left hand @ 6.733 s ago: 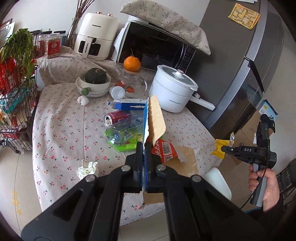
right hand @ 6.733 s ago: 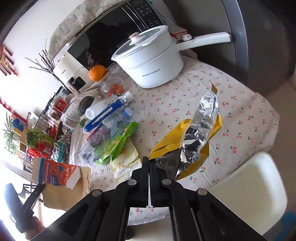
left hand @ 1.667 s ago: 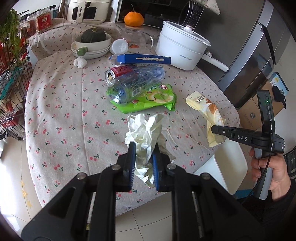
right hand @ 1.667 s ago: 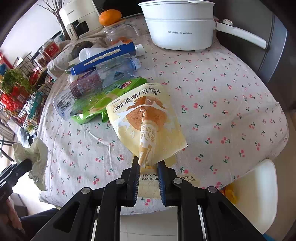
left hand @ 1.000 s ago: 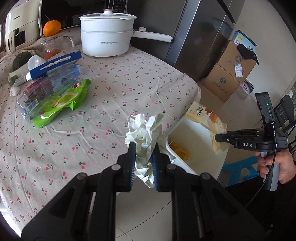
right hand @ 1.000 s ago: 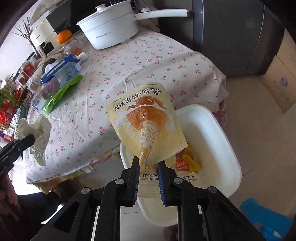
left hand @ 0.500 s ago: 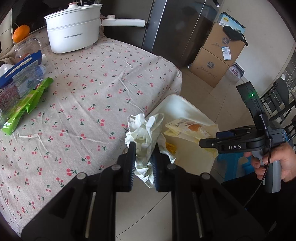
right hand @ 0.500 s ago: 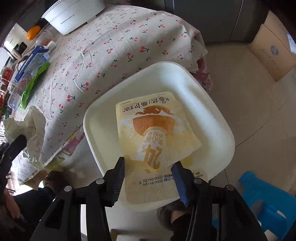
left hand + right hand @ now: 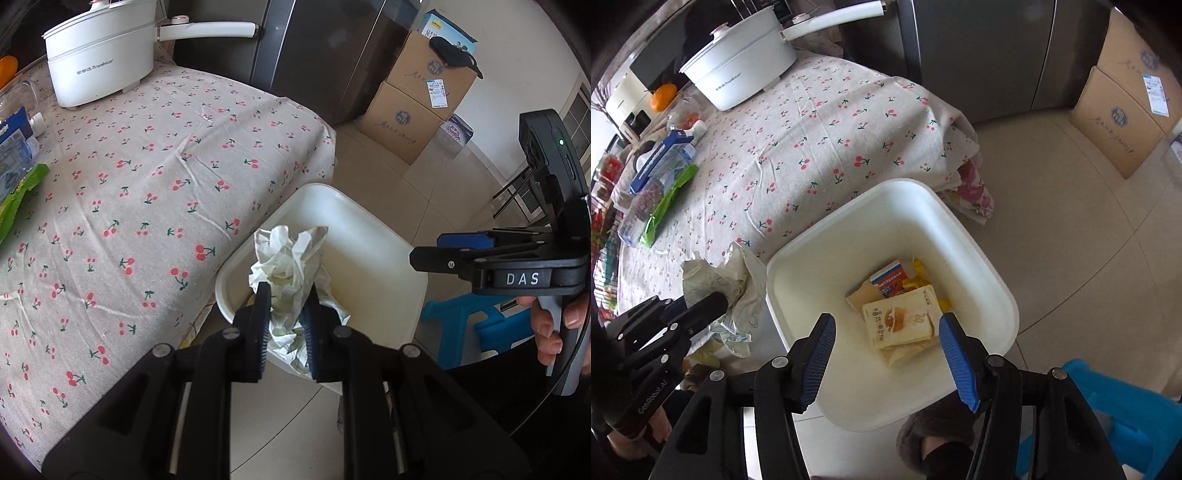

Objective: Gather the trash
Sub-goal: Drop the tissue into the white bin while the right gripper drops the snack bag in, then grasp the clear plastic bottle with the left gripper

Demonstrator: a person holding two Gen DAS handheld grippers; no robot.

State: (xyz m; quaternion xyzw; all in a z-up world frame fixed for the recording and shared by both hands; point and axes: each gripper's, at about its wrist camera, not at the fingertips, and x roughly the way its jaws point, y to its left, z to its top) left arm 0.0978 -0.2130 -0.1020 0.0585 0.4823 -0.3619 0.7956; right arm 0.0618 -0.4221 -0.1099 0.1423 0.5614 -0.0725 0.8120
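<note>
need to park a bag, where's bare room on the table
Bare cloth runs from the white pot down to the table edge by the white bin. Crowded on the far side, around the green wrapper and bottles.

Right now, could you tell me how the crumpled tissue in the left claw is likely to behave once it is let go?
The crumpled tissue looks light and floppy, its loose edges drooping below the left claw. It will probably drop softly, perhaps catching on the white bin rim.
</note>
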